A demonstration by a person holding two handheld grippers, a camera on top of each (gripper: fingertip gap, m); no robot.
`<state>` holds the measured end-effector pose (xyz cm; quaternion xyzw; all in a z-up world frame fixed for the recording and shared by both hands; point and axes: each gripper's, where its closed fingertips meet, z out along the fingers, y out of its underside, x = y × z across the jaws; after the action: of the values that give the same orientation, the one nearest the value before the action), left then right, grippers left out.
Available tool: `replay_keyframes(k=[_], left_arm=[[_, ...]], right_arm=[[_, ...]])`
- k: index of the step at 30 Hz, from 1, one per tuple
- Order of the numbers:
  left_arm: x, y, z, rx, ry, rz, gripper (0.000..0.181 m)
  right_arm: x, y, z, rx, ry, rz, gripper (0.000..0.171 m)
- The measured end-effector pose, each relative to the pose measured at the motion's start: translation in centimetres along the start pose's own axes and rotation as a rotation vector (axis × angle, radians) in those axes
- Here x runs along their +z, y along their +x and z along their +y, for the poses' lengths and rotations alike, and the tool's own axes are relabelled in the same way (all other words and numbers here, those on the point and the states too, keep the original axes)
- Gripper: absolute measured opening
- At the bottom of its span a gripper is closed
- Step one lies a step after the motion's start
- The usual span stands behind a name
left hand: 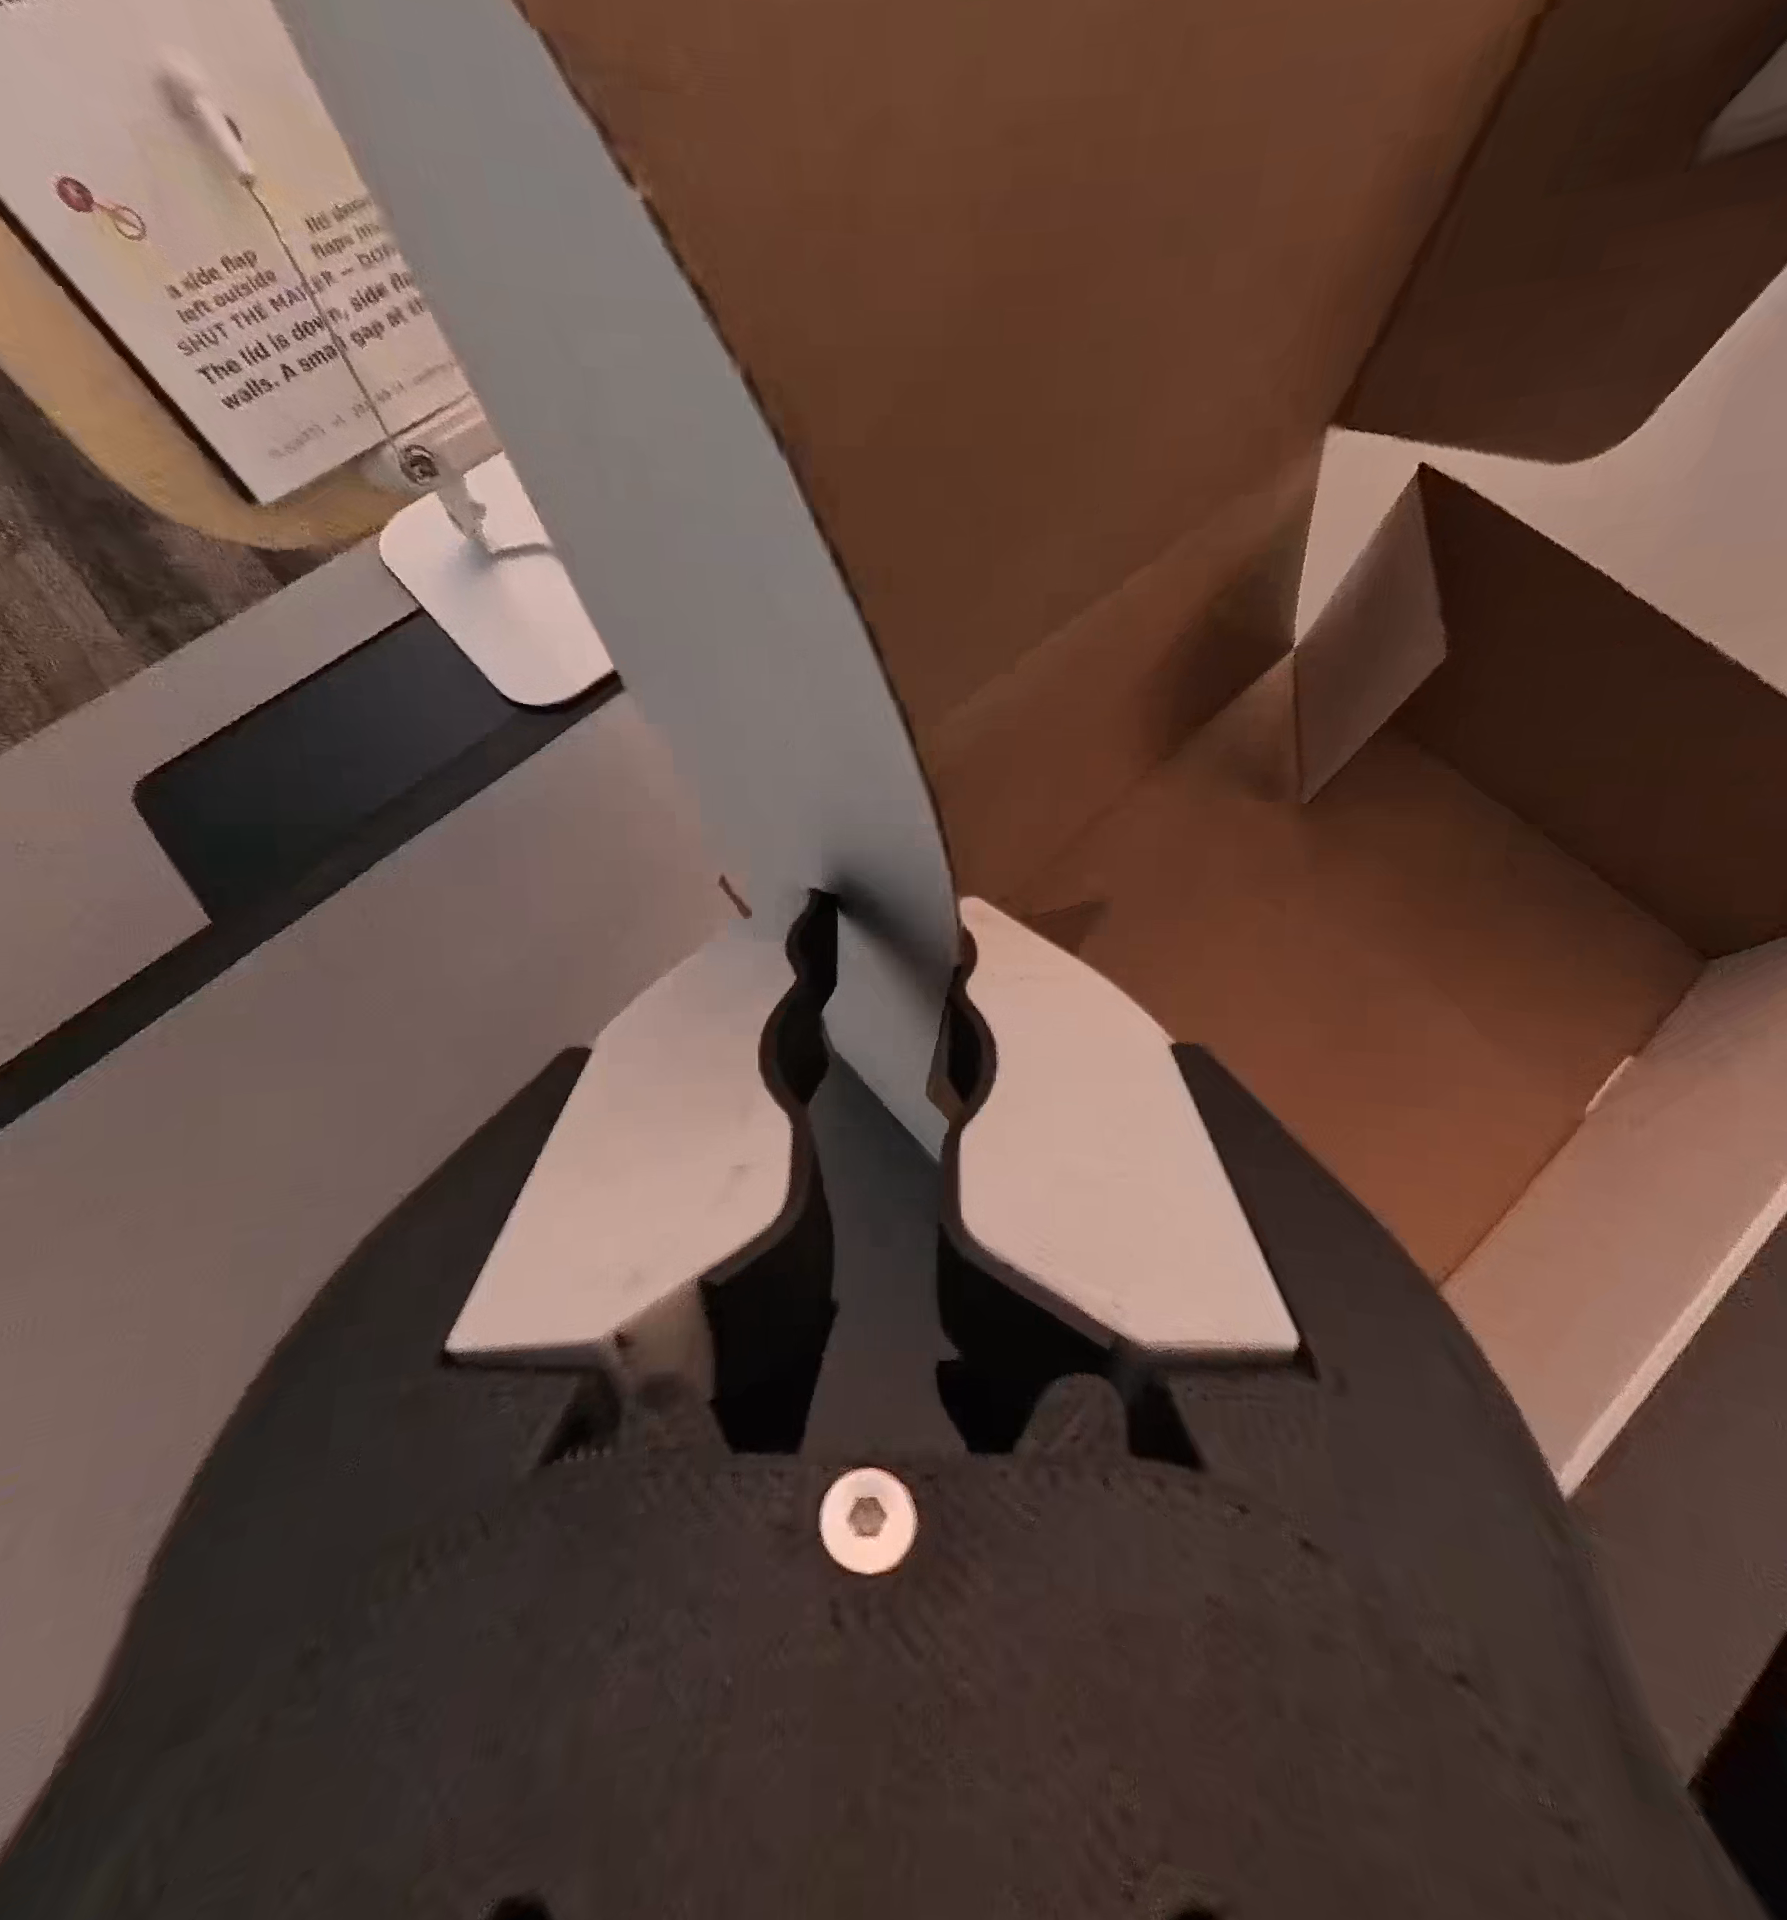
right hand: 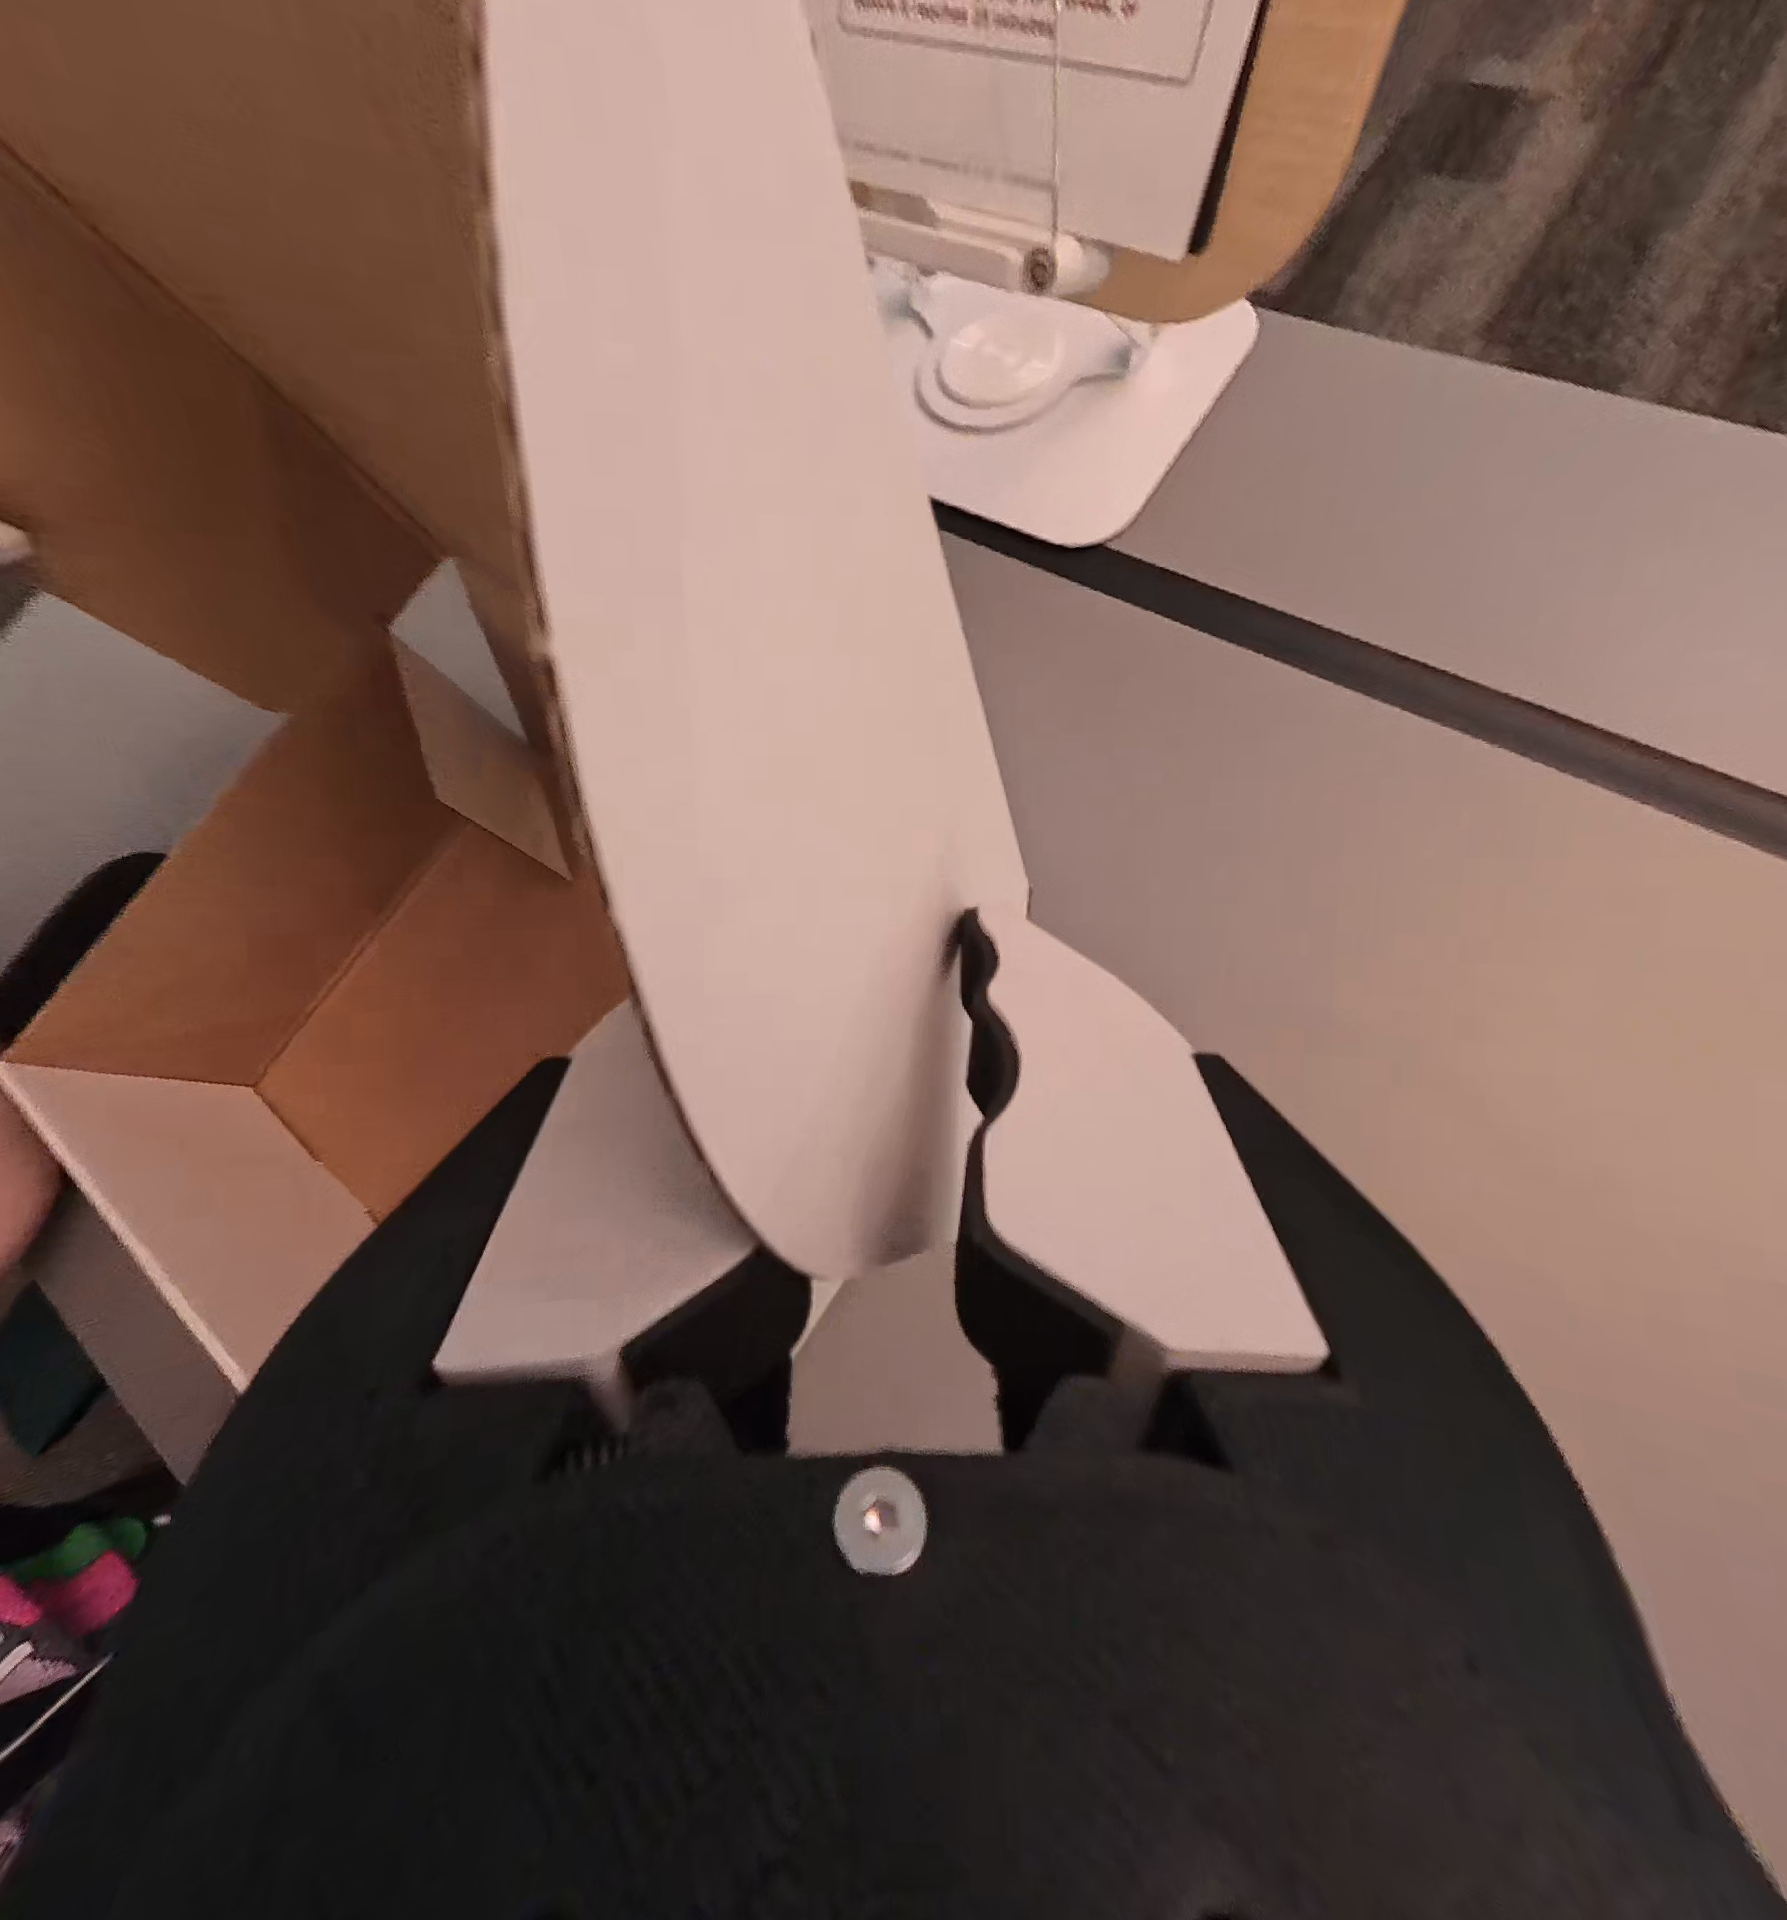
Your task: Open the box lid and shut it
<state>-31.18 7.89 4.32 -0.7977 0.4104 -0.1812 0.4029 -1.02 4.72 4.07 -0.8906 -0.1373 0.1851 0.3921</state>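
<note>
Both claws, left claw [left hand: 894, 997] and right claw [right hand: 930, 1039], seemingly pinch the raised lid's [left hand: 598, 499] edges.

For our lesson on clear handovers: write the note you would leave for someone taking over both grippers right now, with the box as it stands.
Left gripper: shut on the lid's left side flap.
Right gripper: shut on the right side flap.
Box: on the grey table, open, inside empty as far as can be seen; lid raised between both grippers.
Done: lid opened.
Left: bring the lid down, likely tucking both flaps inside the walls, then release.
Mind the white stand behind the box.
</note>
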Motion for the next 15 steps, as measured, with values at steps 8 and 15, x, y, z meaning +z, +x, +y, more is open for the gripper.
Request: replay_keyframes(k=[8,15], left_arm=[[-0.1,-0.5,1.2,0.022,-0.089,-0.085,0.011],[-0.4,-0.6,1.3,0.023,-0.097,-0.095,0.010]], right_arm=[[-0.1,0.0,1.5,-0.043,-0.093,0.170,0.021],[-0.3,1.0,2.6,-0.043,-0.158,0.163,0.026]])
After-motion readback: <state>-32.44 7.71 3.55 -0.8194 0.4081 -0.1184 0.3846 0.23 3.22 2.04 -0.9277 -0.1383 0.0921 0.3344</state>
